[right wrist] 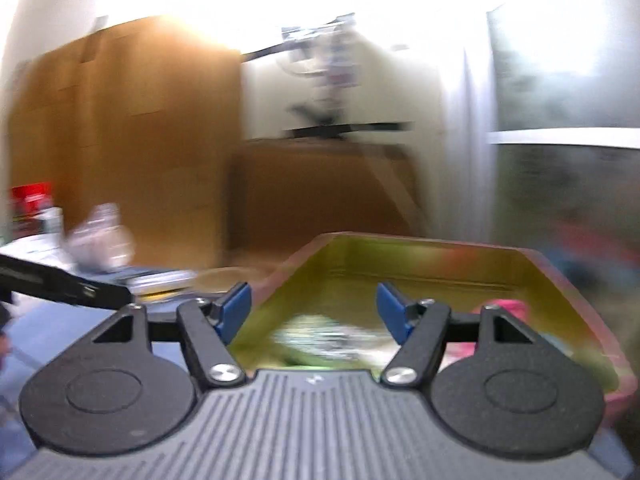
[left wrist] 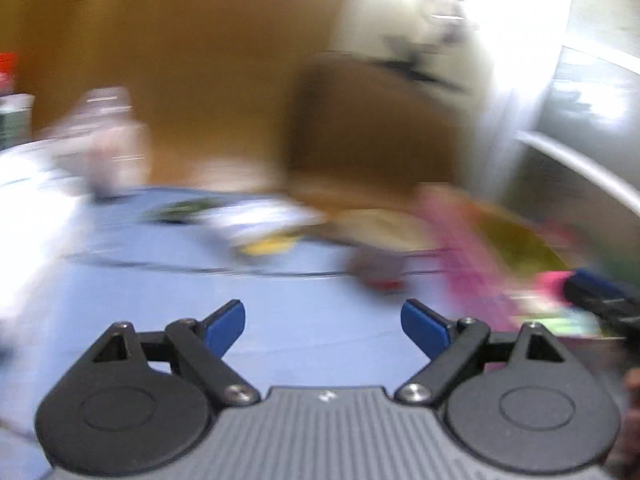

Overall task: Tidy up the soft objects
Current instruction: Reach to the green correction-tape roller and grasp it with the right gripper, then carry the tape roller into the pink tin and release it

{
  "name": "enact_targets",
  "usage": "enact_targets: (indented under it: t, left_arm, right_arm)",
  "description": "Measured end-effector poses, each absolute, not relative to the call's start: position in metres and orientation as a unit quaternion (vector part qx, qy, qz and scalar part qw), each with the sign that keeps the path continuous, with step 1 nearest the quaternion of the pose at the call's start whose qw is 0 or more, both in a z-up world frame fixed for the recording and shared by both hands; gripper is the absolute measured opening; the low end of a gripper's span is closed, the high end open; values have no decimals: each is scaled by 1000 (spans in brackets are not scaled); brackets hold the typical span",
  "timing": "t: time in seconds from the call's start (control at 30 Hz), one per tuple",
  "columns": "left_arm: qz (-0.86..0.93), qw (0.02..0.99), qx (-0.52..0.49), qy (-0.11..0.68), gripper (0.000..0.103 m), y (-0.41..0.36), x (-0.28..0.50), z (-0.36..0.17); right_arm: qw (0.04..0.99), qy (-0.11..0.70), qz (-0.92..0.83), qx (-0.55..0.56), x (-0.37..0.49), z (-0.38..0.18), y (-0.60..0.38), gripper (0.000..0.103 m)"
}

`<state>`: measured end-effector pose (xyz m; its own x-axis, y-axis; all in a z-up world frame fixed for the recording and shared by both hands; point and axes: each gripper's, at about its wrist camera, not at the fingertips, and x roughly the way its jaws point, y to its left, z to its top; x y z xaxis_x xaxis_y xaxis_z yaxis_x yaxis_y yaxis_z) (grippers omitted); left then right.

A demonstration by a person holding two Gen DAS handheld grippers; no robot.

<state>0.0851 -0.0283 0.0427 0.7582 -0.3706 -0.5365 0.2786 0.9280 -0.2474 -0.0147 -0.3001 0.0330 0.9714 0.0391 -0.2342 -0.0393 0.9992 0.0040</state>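
At the near edge of the left wrist view, the left gripper (left wrist: 323,326) is seen with its blue fingertips (left wrist: 226,324) spread wide apart and nothing held between them; only the blue table (left wrist: 280,300) lies beneath the gap. Beyond it, blurred items are scattered along the far side of the table: a white-and-yellow flat object (left wrist: 260,228) and a tan, soft-looking shape (left wrist: 376,228); their identities cannot be told. To the right, the pink outer wall of a bin (left wrist: 464,248) is shown, and the right gripper's dark tip (left wrist: 600,300) enters at the frame's edge.

In the right wrist view, the right gripper (right wrist: 314,312) is likewise shown spread and empty, positioned over the bin (right wrist: 560,280), whose interior is yellow-green. Inside the bin, a blurred green-and-white soft object (right wrist: 320,340) and a pink one (right wrist: 504,306) are visible. Farther back, cardboard boxes (right wrist: 128,128) are stacked against a bright wall.
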Motion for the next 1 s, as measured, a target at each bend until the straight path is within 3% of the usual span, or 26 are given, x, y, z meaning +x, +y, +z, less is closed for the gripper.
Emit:
enact_targets:
  t: [0.13, 0.3, 0.43, 0.57, 0.73, 0.8, 0.93, 1.0]
  left_arm:
    - [-72, 952, -54, 292, 88, 22, 91, 25]
    - [-69, 953, -114, 271, 88, 44, 93, 22]
    - [-90, 958, -114, 246, 89, 46, 90, 22]
    - [-99, 955, -131, 248, 93, 51, 89, 23]
    - [-97, 951, -154, 251, 94, 59, 90, 22]
    - [-92, 951, -160, 250, 94, 61, 89, 22]
    - [-75, 953, -166, 241, 94, 68, 90, 23]
    - [-64, 955, -174, 231, 94, 73, 87, 24]
  right_arm:
    - [978, 170, 120, 14, 30, 35, -250, 68]
    - [959, 225, 170, 27, 123, 41, -184, 68]
    - [944, 264, 192, -37, 203, 34, -131, 70]
    - [927, 325, 172, -68, 269, 8, -98, 85]
    - [916, 363, 164, -42, 307, -12, -89, 87]
    - [915, 366, 163, -42, 309, -15, -86, 86]
    - [907, 372, 192, -33, 295, -10, -89, 66]
    - [900, 383, 206, -32, 289, -7, -86, 62]
